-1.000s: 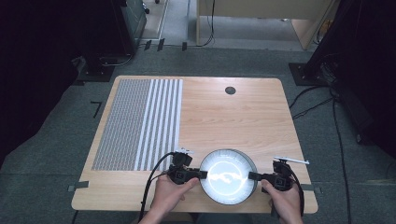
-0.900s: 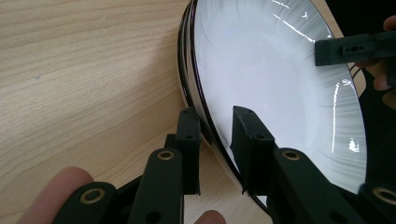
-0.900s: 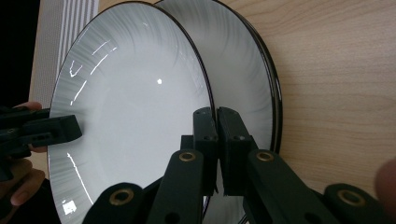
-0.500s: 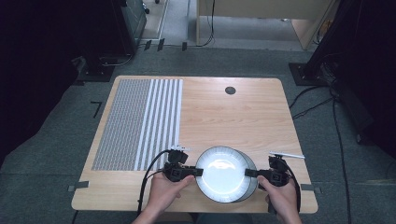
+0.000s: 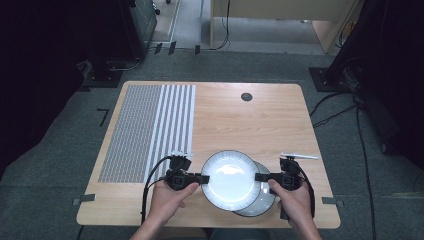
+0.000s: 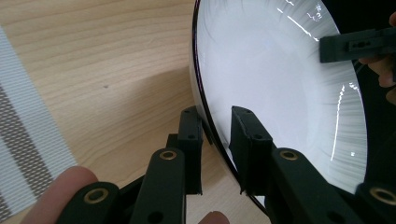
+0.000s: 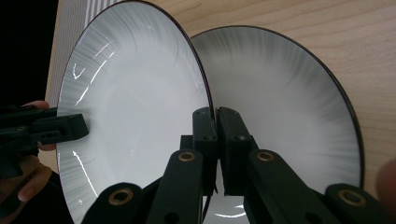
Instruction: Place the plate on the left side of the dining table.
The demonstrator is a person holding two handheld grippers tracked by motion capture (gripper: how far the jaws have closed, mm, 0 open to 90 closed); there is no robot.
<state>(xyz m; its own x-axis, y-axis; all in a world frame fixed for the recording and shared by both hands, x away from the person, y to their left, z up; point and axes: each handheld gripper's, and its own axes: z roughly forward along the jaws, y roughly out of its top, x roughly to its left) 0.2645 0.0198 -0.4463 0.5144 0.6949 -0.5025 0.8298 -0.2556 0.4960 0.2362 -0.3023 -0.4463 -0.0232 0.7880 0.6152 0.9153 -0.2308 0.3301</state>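
- Gripping the upper plate (image 5: 230, 179) from opposite sides, both grippers sit at the near edge of the table (image 5: 280, 120), each held in one of the person's hands.
- Left gripper (image 5: 199, 178): jaws clamped on the left rim of the upper plate; in the left gripper view the dark rim passes between the two black jaws, one pad inside the plate and one outside.
- Right gripper (image 5: 261, 177): jaws clamped on the right rim of the same plate; in the right gripper view the jaws stand almost together with the thin rim pinched between them.
- Upper plate: white with a dark rim, tilted, near the table's front edge between the two hands.
- Lower plate (image 5: 260, 200): same pattern, lying on the table under and slightly right of the upper plate; whether the two plates touch is probably not decidable from these views.
- Striped mat (image 5: 150, 125): grey and white, on the left half of the table, beyond the left gripper.
- White pen-like object (image 5: 299, 156): beyond the right gripper, apart from it.
- Round dark grommet (image 5: 246, 96): near the far edge of the table.
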